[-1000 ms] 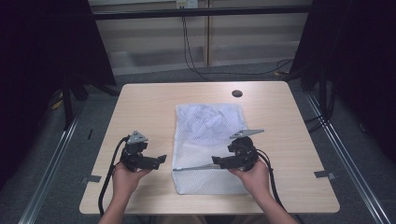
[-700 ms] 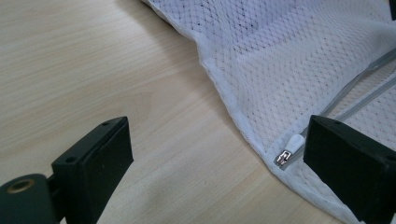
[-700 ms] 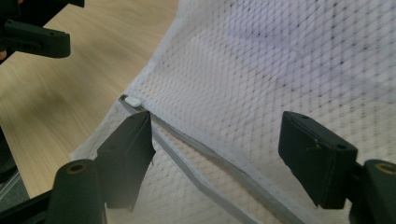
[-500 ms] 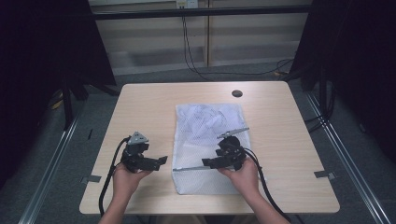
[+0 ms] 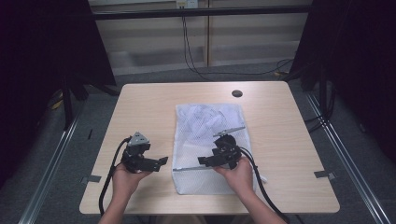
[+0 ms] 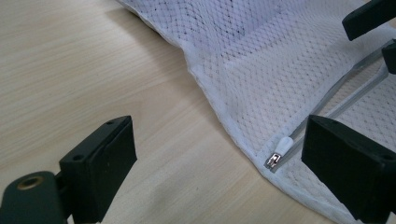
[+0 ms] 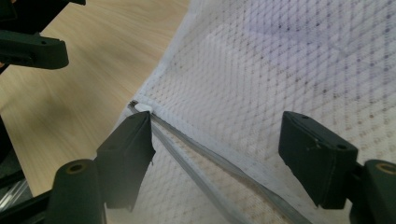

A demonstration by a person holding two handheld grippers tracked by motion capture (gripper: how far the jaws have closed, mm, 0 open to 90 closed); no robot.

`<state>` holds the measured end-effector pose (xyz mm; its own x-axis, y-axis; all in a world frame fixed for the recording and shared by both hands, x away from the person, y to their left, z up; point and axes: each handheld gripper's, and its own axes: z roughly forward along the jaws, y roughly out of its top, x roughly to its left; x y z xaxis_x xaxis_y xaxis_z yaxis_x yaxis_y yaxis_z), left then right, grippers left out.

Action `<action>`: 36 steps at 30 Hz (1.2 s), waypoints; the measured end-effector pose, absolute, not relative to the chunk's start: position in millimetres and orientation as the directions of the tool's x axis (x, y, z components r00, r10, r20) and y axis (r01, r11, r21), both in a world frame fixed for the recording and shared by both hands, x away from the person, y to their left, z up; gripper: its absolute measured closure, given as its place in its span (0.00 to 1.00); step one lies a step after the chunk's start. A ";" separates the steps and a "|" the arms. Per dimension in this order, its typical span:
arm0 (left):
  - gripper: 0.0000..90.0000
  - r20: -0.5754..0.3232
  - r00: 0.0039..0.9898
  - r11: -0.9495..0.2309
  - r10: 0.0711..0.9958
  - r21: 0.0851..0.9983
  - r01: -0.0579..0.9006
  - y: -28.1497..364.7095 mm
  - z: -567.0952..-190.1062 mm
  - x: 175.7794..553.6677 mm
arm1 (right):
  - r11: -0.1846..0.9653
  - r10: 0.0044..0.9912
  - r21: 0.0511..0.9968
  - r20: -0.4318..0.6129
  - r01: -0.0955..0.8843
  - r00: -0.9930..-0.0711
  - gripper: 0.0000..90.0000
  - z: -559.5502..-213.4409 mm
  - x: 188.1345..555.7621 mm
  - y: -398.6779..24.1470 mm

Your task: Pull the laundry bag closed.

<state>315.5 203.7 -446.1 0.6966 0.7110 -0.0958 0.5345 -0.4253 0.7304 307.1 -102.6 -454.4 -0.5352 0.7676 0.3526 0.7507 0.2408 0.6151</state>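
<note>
White mesh laundry bag (image 5: 208,140), centre of the high view: open-weave synthetic cloth, matt, with a grey zip (image 6: 327,109) and shiny metal puller (image 6: 273,160). Light wood-grain table (image 5: 149,112): smooth, low-sheen laminate. Black gripper jaws look matt plastic.

This looks like a lab or test room set up for recording, not a home. A plain light-wood table (image 5: 289,154) stands alone in the middle on a grey carpeted floor (image 5: 56,158). Black curtains (image 5: 42,56) hang on both sides and shut the space in. Metal rails (image 5: 348,154) run along the floor beside the table, with dark stand legs (image 5: 70,93) next to them. Behind the table, black cables (image 5: 189,51) drop from a wall socket (image 5: 184,3) down a pale panelled wall (image 5: 252,42). Strips of grey tape (image 5: 324,174) mark the table's edges.
</note>
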 end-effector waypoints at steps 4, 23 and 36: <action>0.12 -0.100 0.698 -0.424 0.709 0.730 0.535 204.3 -445.4 315.4 | 0.232 0.761 0.613 0.369 0.755 -0.533 0.33 -455.9 307.3 -98.0; 0.13 -0.114 0.700 -0.420 0.705 0.728 0.542 206.1 -444.1 315.0 | 0.234 0.693 0.575 0.467 0.784 -0.549 0.55 -474.3 310.7 -72.2; 0.13 -0.122 0.697 -0.421 0.706 0.719 0.553 209.0 -443.6 315.1 | 0.239 0.675 0.533 0.510 0.812 -0.533 0.54 -479.3 314.1 -58.4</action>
